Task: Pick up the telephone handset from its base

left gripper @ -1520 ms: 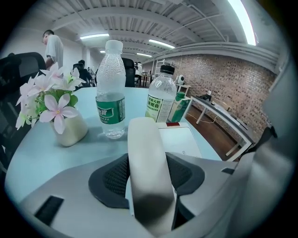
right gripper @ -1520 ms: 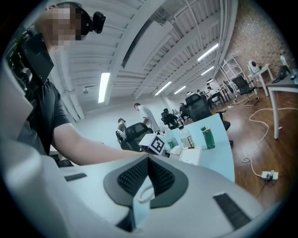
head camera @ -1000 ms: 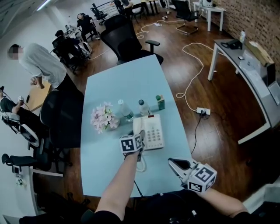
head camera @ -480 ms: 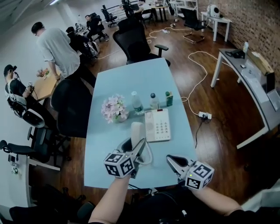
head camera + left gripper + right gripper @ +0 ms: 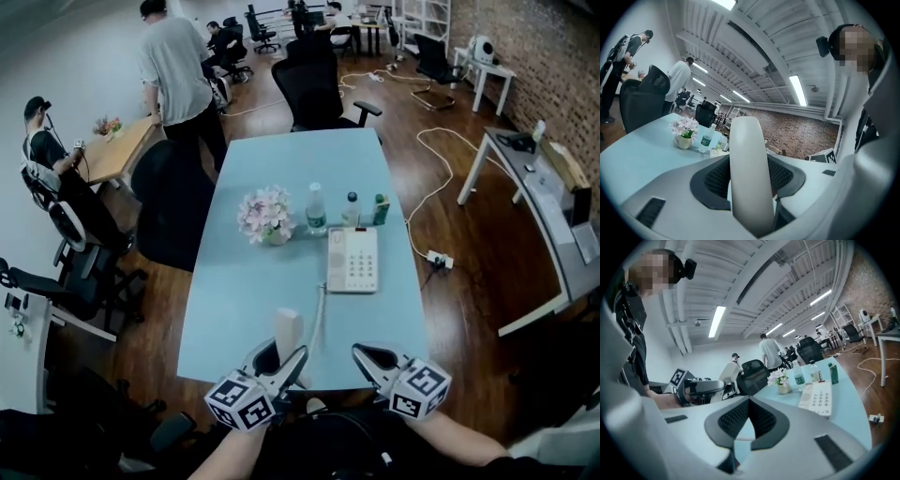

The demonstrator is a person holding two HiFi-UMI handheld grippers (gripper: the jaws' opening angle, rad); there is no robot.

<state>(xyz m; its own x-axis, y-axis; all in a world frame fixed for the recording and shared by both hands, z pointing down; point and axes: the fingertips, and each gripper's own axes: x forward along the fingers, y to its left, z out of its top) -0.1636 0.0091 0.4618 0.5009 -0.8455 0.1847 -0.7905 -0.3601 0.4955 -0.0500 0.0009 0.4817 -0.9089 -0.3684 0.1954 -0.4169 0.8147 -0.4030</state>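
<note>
Well, my left tongs (image 5: 281,356) clench the handset (image 5: 288,328) above the near edge of the table (image 5: 225,309), well clear of its base (image 5: 353,260), long axis along my jaws and free end pointing away from me, so the lift looks done; next I'd just hold firm against the cord (image 5: 319,309), right tongs (image 5: 366,354) closed empty.

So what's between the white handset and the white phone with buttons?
Only the thin white cord, running across bare pale blue table; the head view shows it.
</note>
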